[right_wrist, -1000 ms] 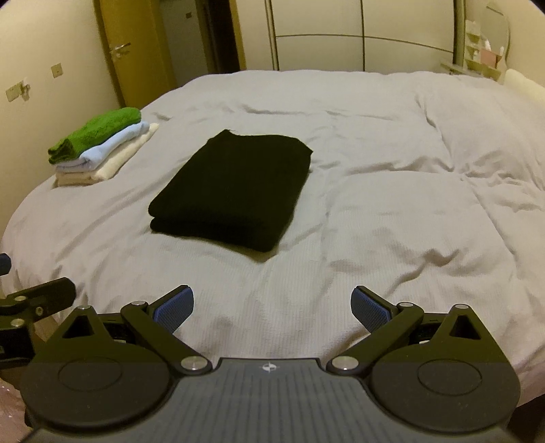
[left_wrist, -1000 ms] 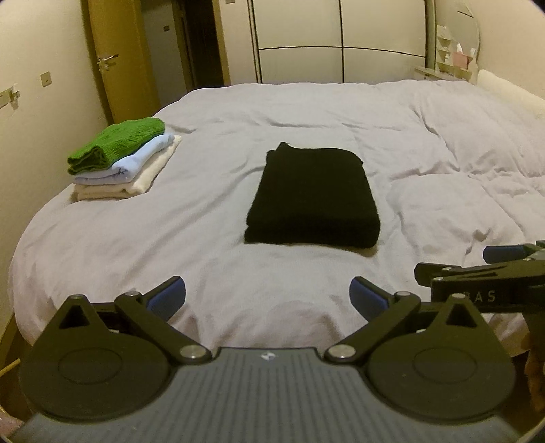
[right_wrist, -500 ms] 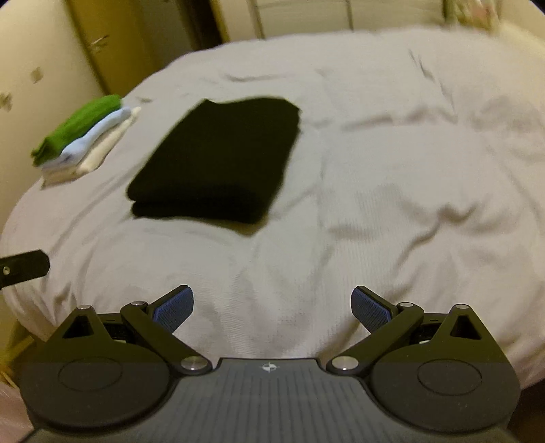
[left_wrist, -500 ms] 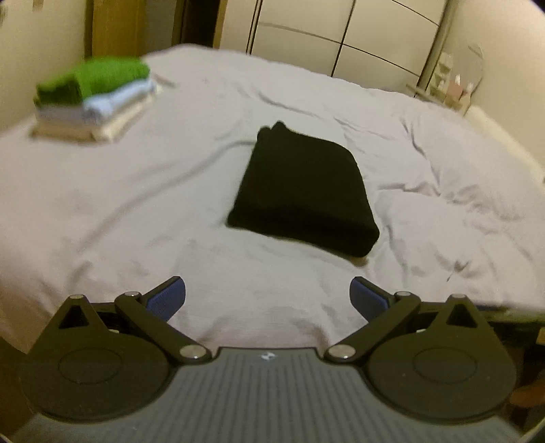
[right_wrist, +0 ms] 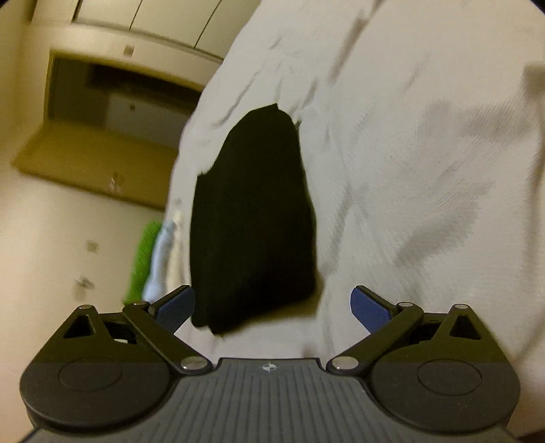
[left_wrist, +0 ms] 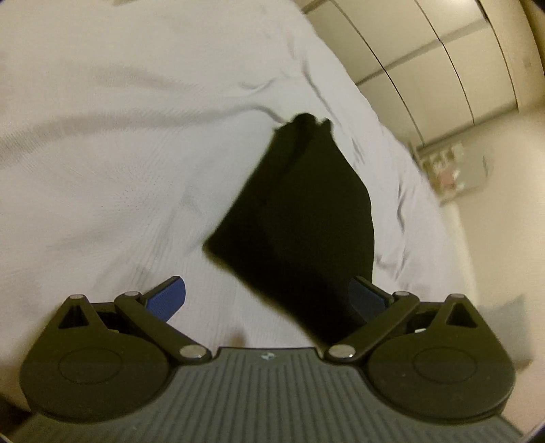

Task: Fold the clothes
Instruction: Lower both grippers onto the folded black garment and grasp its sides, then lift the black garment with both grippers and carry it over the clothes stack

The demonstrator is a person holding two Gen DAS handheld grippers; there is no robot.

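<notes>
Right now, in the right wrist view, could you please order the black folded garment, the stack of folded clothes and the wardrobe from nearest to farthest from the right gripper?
1. Black folded garment: on the bed, just ahead of the open right gripper.
2. Stack of folded clothes: beyond it, left, at the bed's edge.
3. Wardrobe: farthest, top left, across the room.

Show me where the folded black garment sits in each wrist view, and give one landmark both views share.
Left wrist view: the folded black garment lies right of centre on the bed, its near corner running down to the right-hand blue pad.
Right wrist view: the folded black garment lies left of centre, its near edge by the left-hand blue pad.
Shared landmark: the pale bedcover under it; both sets of jaws stand wide open.
</notes>
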